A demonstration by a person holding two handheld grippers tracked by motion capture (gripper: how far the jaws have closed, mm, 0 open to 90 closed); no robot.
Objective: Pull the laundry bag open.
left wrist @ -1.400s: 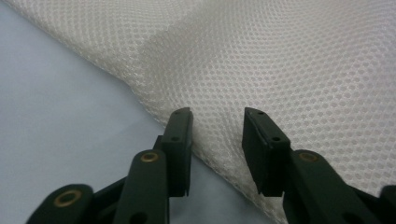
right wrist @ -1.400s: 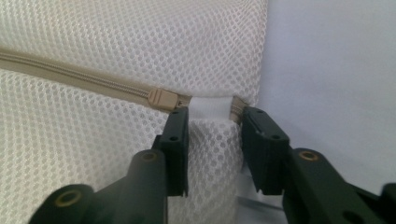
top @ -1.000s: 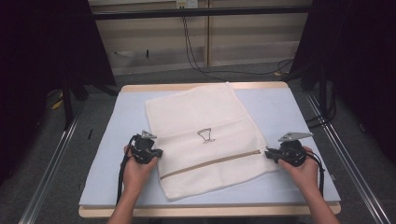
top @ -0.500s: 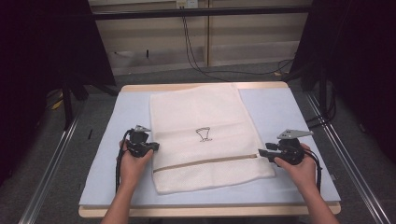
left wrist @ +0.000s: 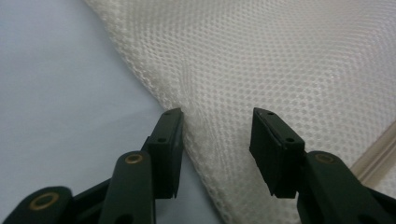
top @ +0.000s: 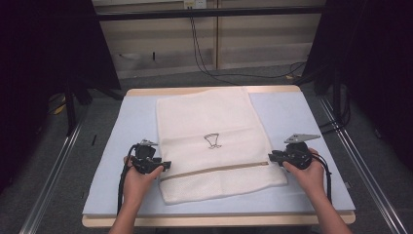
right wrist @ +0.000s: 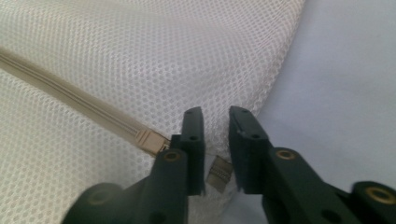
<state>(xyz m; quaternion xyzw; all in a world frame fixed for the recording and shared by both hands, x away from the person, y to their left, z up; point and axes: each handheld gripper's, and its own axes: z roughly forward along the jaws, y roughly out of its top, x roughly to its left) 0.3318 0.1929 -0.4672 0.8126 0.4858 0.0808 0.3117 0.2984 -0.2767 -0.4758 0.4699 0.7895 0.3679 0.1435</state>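
A white mesh laundry bag [top: 209, 122] lies flat and square on the pale blue table mat [top: 122, 126], with a beige zipper [top: 214, 170] across its near part and a small black logo [top: 212, 141]. My left gripper [top: 167, 165] is at the bag's left edge. Its jaws have just been opening and stand apart over the mesh [left wrist: 280, 56], one on each side of the edge, and my left gripper [left wrist: 217, 140] grips nothing. My right gripper [top: 271, 156] is at the right edge by the zipper's end [right wrist: 149, 139]. The jaws of my right gripper [right wrist: 215, 135] have just been closing on the mesh edge above the zipper pull [right wrist: 219, 173].
The mat covers a wooden tabletop [top: 214, 220] whose front edge is near the person's forearms. Metal rails [top: 53, 165] run along the floor on both sides. Black cables [top: 209, 63] hang behind the table's far edge.
The bag lay turned at an angle and now lies straight on the mat. My left gripper has let go of its edge and opened. The right gripper's jaws opened briefly and closed again.
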